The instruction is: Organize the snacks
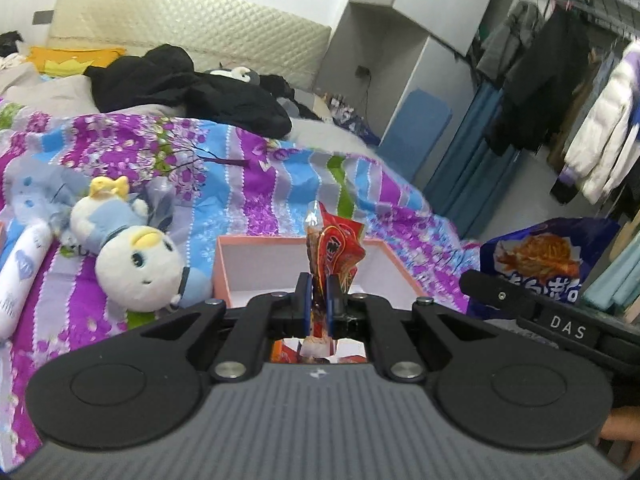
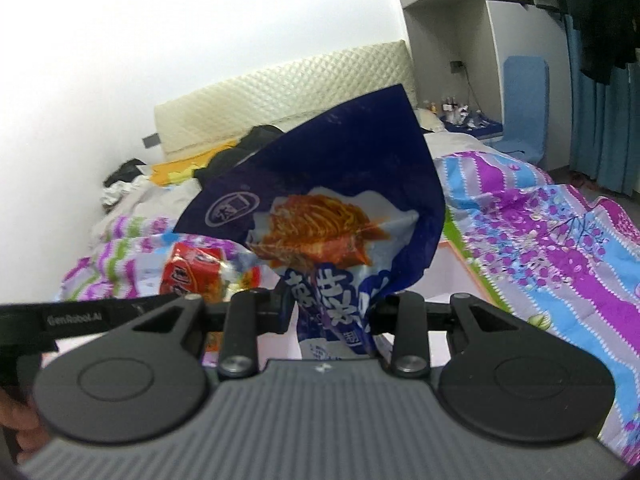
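The left gripper [image 1: 319, 294] sits nearest the lens, its jaws pinched tight on a crinkled red snack packet [image 1: 335, 246] that stands upright between them, glossy foil with a clear twisted top. Just behind it lies an open pink box [image 1: 224, 268], shallow, square-cornered, white inside, resting on the bed's floral quilt [image 1: 248, 184]. The right gripper [image 2: 332, 312] has its jaws partway closed on the lower part of a dark blue noodle bag [image 2: 340, 168], large, creased and shiny, printed with orange noodles; it hangs above the box's right side. A plush duck [image 1: 132, 256] lies left of the box, black clothes [image 1: 188, 88] farther back near the quilted headboard [image 1: 180, 12]. The quilt around the box lies open.
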Available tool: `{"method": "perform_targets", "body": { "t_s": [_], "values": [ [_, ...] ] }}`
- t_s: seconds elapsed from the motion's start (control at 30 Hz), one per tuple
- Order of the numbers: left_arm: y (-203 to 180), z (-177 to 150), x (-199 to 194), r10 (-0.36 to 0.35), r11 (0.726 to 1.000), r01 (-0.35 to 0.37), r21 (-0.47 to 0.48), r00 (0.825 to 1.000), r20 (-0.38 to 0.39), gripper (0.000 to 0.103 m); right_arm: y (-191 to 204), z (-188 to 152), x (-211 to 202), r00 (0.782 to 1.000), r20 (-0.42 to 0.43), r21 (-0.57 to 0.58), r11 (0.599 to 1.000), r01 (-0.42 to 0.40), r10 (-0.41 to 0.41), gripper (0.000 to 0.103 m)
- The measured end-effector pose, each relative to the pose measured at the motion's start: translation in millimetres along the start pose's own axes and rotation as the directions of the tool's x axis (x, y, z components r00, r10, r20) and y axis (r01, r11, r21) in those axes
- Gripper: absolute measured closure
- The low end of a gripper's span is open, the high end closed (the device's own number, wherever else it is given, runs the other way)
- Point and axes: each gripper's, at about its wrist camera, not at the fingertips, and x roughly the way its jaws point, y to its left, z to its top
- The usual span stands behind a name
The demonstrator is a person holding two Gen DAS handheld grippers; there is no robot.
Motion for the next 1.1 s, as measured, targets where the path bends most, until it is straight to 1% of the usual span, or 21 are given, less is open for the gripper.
{"method": "perform_targets", "body": {
  "t_s": [0.07,0.17,0.3,0.4,0.47,0.57,0.6,0.67,0.73,0.77,0.8,0.9,0.97,1.1],
  "values": [
    [2,0,25,0.009,1.000,-0.009,-0.011,1.000,-0.025,0.095,-14,-3,19,0.999,-0.031,-0.003,1.000,0.021,-0.021,0.066],
    [5,-4,62,0.013,0.999,-0.016,-0.029,0.996,-0.089,0.095,-29,-10,51,0.996,-0.087,-0.010,1.000,0.028,-0.029,0.066],
    [17,-17,105,0.015,0.997,-0.029,-0.068,0.979,-0.201,0.095,-33,-25,82,0.986,-0.158,-0.031,0.999,0.043,-0.047,0.065],
    [21,-25,121,0.039,0.998,-0.052,-0.047,0.969,-0.242,0.095,-37,-38,97,0.978,-0.200,-0.031,0.998,0.051,-0.056,0.065],
    [23,-30,126,0.039,0.997,-0.053,-0.049,0.964,-0.263,0.094,-41,-46,104,0.974,-0.219,-0.008,0.998,0.059,-0.059,0.064],
    [24,-32,127,0.044,0.998,-0.055,-0.034,0.961,-0.273,0.094,-45,-53,107,0.968,-0.240,0.014,0.997,0.075,-0.070,0.062],
    [24,-32,128,0.040,0.998,-0.049,-0.025,0.959,-0.280,0.093,-43,-53,105,0.967,-0.244,0.021,0.996,0.083,-0.075,0.060],
    [22,-31,124,0.037,0.999,-0.041,-0.007,0.957,-0.286,0.092,-44,-55,103,0.967,-0.243,0.042,0.995,0.094,-0.081,0.050],
    [22,-28,119,0.051,0.999,-0.052,0.002,0.959,-0.280,0.086,-46,-54,102,0.967,-0.239,0.059,0.993,0.104,-0.087,0.032],
    [23,-26,115,0.053,0.998,-0.055,0.001,0.961,-0.273,0.077,-46,-52,100,0.968,-0.234,0.063,0.992,0.112,-0.094,0.028],
    [23,-24,109,0.059,0.998,-0.061,-0.002,0.965,-0.256,0.073,-46,-51,97,0.968,-0.229,0.067,0.991,0.119,-0.101,0.025],
    [20,-14,88,0.065,0.998,-0.061,0.027,0.975,-0.210,0.070,-40,-44,87,0.974,-0.208,0.072,0.992,0.104,-0.087,0.025],
    [16,-6,73,0.056,0.998,-0.049,0.041,0.981,-0.187,0.070,-34,-36,77,0.979,-0.180,0.058,0.992,0.113,-0.101,0.025],
    [6,8,43,0.035,0.998,-0.026,0.064,0.989,-0.145,0.069,-22,-16,50,0.988,-0.119,0.060,0.992,0.109,-0.101,0.025]
  ]
}}
